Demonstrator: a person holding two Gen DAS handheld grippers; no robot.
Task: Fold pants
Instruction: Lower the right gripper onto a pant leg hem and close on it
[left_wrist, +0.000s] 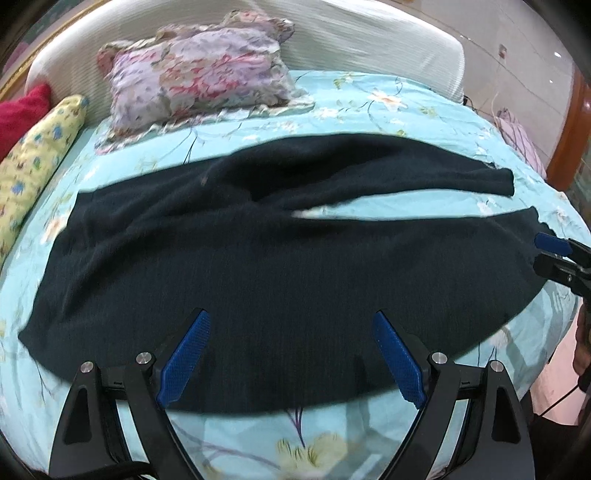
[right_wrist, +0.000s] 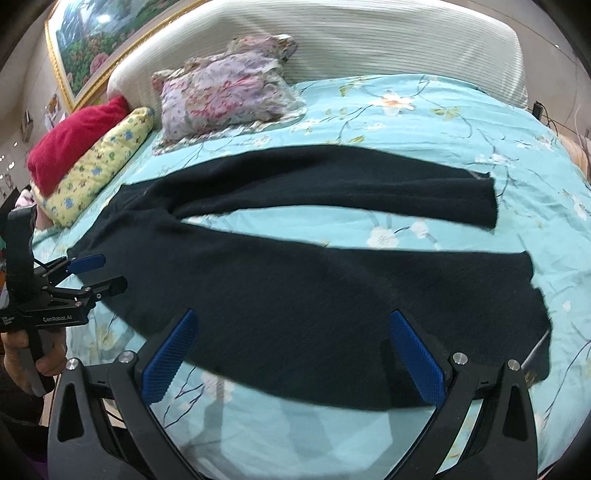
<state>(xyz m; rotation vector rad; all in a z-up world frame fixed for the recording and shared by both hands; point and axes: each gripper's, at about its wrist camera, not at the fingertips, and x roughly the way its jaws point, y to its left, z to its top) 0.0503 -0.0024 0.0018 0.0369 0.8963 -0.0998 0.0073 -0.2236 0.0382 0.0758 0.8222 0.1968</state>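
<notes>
We hold the left gripper (left_wrist: 291, 354) and right gripper (right_wrist: 295, 354) spread wide, grasping nothing, above the bed's (right_wrist: 424, 110) near edge, where the dark pants (right_wrist: 314, 288) lie flat, legs splayed.

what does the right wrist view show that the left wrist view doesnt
Only the right wrist view shows the framed painting on the wall, the person's hand on the left hand-held gripper, and the right hand-held gripper open over the near leg.

Only the left wrist view shows the pink cloth at the bed's far right and the left hand-held gripper's open blue pads from behind.

Both show the dark pants spread flat with legs apart, the floral pillow, yellow pillow, red cushion and turquoise bedspread.
</notes>
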